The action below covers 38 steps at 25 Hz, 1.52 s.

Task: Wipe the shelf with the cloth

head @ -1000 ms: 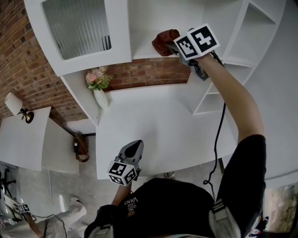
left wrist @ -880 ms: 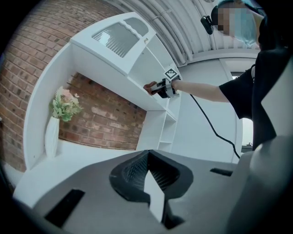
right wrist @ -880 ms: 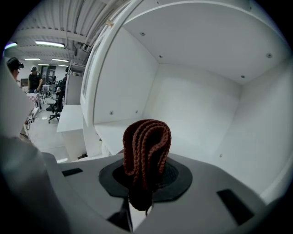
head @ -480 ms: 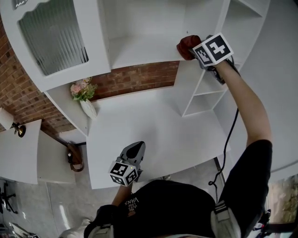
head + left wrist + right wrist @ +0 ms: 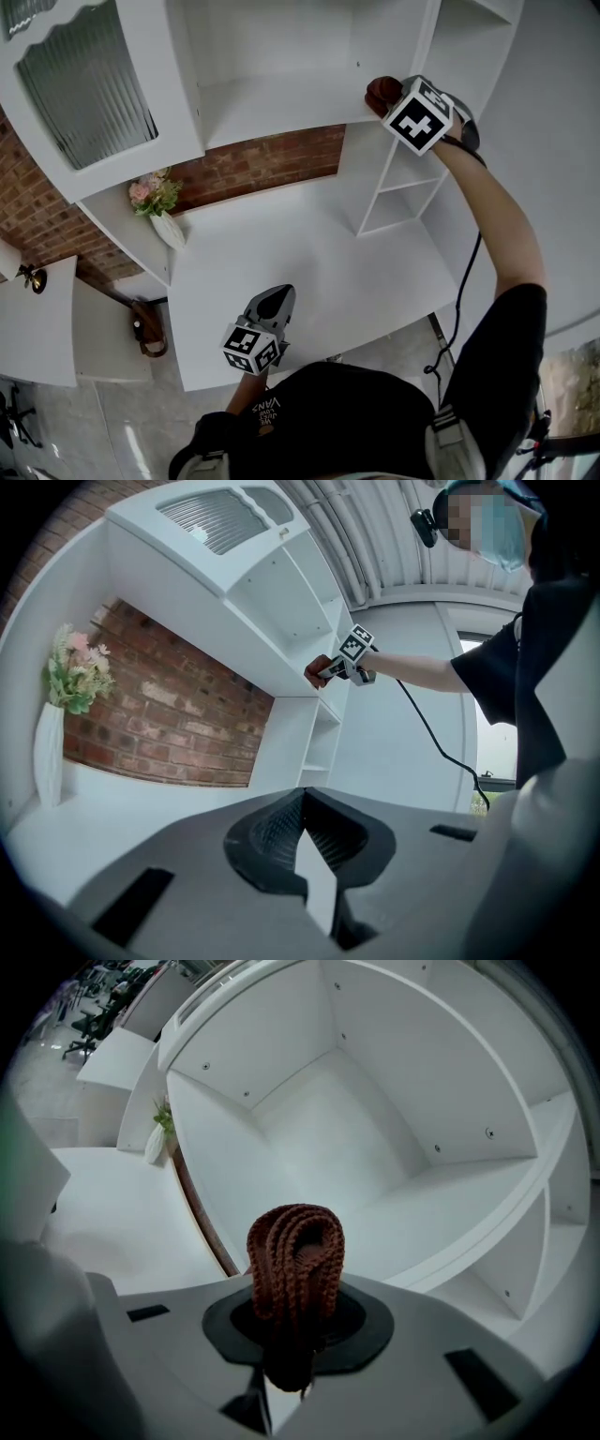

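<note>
Right gripper (image 5: 392, 97) is at upper right of the head view, arm stretched up. Its jaws are clamped on the cloth (image 5: 379, 91), a brown knitted piece folded into a loop. In the right gripper view the cloth (image 5: 292, 1262) stands up out of the right gripper (image 5: 291, 1340), with the shelf (image 5: 441, 1206) beyond it.

The cloth sits at the right end of the shelf (image 5: 272, 98), by the front edge. Whether it presses on the board cannot be told from these views.

Left gripper (image 5: 273, 300) is at lower centre of the head view, over the counter (image 5: 291, 248). Its jaws meet at the tips with nothing between them, as the left gripper view shows (image 5: 302, 832).

Risks, as judgements:
- Only the crown of the loop would meet the board, so a pass may clean just a narrow strip.
- Drag on the board may pull the knit out of the jaws, since only the lower fold is pinched.
- Starting on the front edge, the cloth may slip off the lip.
- With the reach this high, pressure may be uneven.
- The cable (image 5: 462, 281) hangs under the arm and may snag on the side shelving.
</note>
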{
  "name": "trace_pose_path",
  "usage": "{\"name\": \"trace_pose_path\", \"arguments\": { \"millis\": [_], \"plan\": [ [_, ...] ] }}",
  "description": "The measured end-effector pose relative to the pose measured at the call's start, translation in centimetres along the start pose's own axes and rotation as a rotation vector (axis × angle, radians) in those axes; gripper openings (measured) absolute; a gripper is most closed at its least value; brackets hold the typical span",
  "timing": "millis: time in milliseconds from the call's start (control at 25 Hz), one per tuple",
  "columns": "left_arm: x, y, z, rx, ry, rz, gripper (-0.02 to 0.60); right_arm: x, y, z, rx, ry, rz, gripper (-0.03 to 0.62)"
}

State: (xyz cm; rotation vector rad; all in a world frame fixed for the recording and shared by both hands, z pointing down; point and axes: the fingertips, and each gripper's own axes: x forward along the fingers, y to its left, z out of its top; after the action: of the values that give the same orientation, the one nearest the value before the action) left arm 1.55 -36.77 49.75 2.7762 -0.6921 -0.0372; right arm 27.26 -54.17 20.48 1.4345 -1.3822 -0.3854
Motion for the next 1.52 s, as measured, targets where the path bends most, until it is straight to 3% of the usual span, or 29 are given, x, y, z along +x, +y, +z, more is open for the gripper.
{"name": "trace_pose_path", "arguments": {
  "millis": [320,680,960,1520],
  "plan": [
    [-2.2,0.4,0.0,0.008,0.011,-0.003,0.005,-3.0,0.3,-0.2,0.182,-0.120,-0.053,0.071],
    [-6.3,1.4,-0.9,0.014,0.054,-0.021,0.005,-7.9,4.8,-4.1,0.358,-0.190,-0.104,0.069],
    [-6.6,0.3,-1.6,0.008,0.072,-0.058,0.005,-9.6,11.6,-9.0,0.481,-0.170,-0.062,0.069],
    [-4.4,-7.6,-2.2,0.058,0.094,-0.145,0.005,-16.2,25.3,-17.3,0.776,-0.203,0.075,0.071]
  ]
}}
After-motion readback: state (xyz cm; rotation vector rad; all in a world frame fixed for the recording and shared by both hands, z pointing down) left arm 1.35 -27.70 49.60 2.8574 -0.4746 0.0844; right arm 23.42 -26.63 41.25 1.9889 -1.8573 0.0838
